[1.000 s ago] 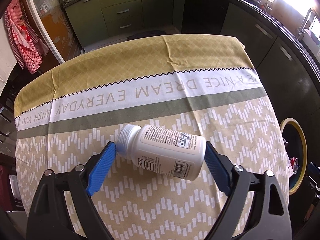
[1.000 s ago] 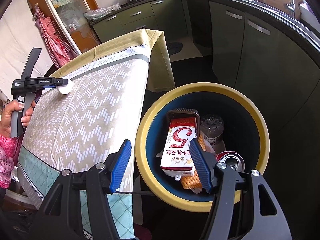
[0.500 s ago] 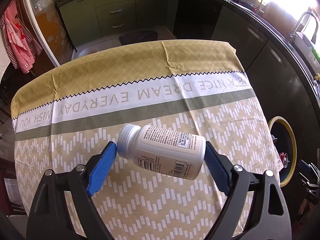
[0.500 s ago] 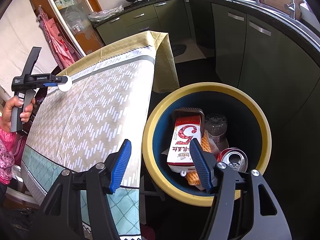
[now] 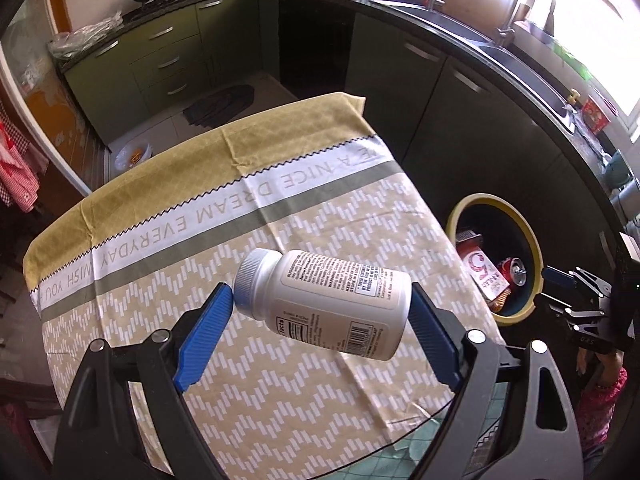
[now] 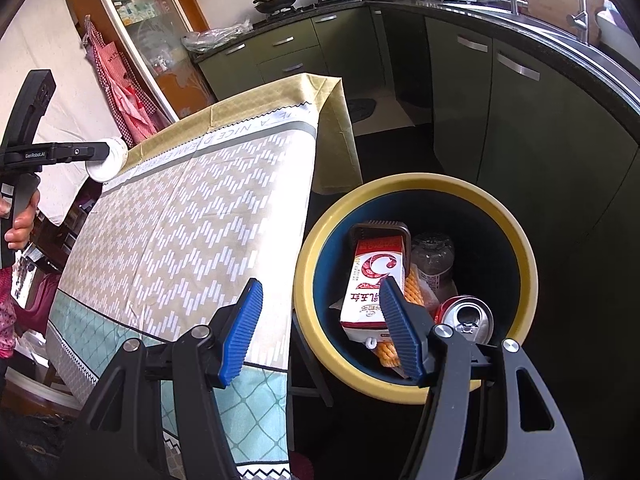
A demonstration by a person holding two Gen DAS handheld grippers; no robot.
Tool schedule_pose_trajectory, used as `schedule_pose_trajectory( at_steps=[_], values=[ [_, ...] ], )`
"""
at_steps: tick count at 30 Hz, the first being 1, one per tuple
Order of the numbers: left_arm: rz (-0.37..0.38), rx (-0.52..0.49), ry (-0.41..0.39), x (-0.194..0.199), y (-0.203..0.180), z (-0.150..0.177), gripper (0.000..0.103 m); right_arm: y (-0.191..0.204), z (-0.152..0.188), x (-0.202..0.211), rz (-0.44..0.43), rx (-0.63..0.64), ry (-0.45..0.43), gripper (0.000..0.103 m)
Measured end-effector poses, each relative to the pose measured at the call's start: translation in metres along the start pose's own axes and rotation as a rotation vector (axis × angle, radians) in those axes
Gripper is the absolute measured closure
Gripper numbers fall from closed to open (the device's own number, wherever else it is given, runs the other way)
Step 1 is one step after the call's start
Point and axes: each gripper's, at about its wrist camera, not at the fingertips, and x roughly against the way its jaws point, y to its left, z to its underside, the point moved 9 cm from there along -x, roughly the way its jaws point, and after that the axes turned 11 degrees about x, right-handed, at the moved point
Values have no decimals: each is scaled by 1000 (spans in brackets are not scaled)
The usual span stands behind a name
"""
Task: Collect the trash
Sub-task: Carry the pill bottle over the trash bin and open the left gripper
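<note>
Spreading beneath both tongs, the table (image 5: 280, 392) wears a patterned cloth with a yellow band at its far end. The bin (image 6: 516, 240), yellow-rimmed and dark inside, stands off the table's edge, directly ahead of and below the right tongs (image 6: 320, 328), and well to the right of the left tongs (image 5: 322, 332). Inside it lie a red and white carton (image 6: 372, 276), a clear jar (image 6: 434, 258) just beyond the carton's right side, and a red can (image 6: 466, 316) nearest the right blue pad. The bottle (image 5: 324, 304), white with a ribbed cap, lies sideways between the left tongs' blue pads, cap against the left pad and base against the right, held clear above the cloth. So the left tongs are clamped on the bottle. The right tongs are spread wide with nothing between the pads, one pad over the cloth's edge, the other over the bin.
</note>
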Motion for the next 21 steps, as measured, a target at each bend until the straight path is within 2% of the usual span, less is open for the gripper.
schedule_pose_trajectory(
  at_steps=[11,16,21],
  values=[
    [117,-250,9,-7,-162,4,20,-50,37,51,71,-96,-46,43],
    [140,-335,39,-36,-229,14,20,-74,56,72,106,-144,-55,43],
    [144,-385,87,-78,-276,26,20,-87,68,87,127,-169,-64,43]
  ],
)
